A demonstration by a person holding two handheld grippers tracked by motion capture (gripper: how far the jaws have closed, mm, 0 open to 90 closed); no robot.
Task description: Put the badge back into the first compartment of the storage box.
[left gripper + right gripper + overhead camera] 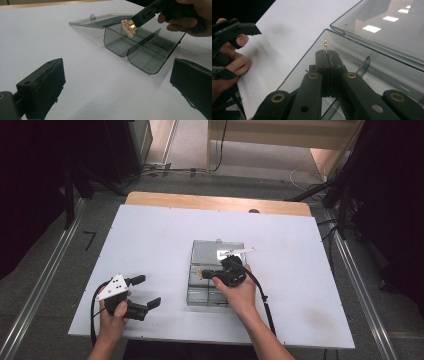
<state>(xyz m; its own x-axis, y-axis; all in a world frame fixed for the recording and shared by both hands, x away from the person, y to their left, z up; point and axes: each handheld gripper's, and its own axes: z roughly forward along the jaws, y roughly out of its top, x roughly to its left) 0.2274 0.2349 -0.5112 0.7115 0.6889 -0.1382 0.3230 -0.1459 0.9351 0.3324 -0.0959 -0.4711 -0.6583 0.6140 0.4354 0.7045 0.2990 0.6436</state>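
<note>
Over the clear box, at the bench's six o'clock: keep right hand-held gripper pinching the trinket, lower gently; left hand-held gripper spread.

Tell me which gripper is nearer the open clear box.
Right. The right gripper is over the clear box, shut on a small gold piece above a compartment. The left gripper waits open on the table, well to the box's left.

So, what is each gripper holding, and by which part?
The right gripper pinches a small gold-and-pink ornament by one end, above the box. The left gripper is open, holding nothing.
</note>
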